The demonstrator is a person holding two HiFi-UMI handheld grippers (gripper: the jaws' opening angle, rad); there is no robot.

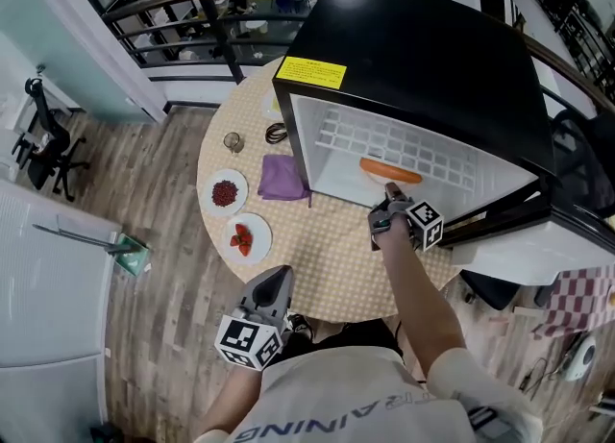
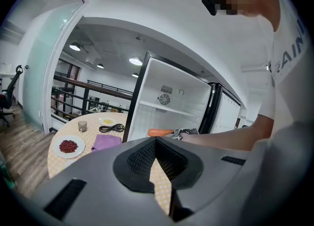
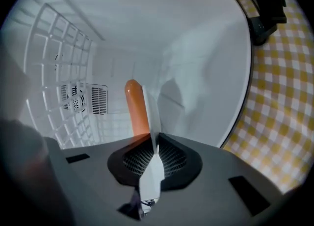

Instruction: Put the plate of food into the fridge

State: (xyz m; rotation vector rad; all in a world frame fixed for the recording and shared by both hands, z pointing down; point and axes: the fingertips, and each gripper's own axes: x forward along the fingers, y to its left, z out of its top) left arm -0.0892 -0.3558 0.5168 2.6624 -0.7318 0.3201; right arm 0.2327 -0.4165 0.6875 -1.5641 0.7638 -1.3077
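Observation:
A black mini fridge (image 1: 413,57) stands open on the round checked table (image 1: 327,278), its white inside and wire shelf (image 1: 404,148) showing. My right gripper (image 1: 389,209) reaches into the opening, shut on the rim of a white plate (image 3: 149,117) seen edge-on between the jaws. A long orange piece of food (image 1: 391,172) lies on that plate, just inside the fridge, above its floor; whether the plate touches the floor I cannot tell. In the right gripper view the orange food (image 3: 135,107) points toward the back wall. My left gripper (image 1: 274,287) hangs low at the table's near edge, shut, holding nothing.
Left of the fridge lie a purple cloth (image 1: 283,179), a plate of red beans (image 1: 226,193), a plate with red pieces (image 1: 246,236), a small glass (image 1: 233,142) and a black cable (image 1: 277,132). The fridge door (image 1: 538,239) swings out to the right. A railing (image 1: 192,18) runs behind.

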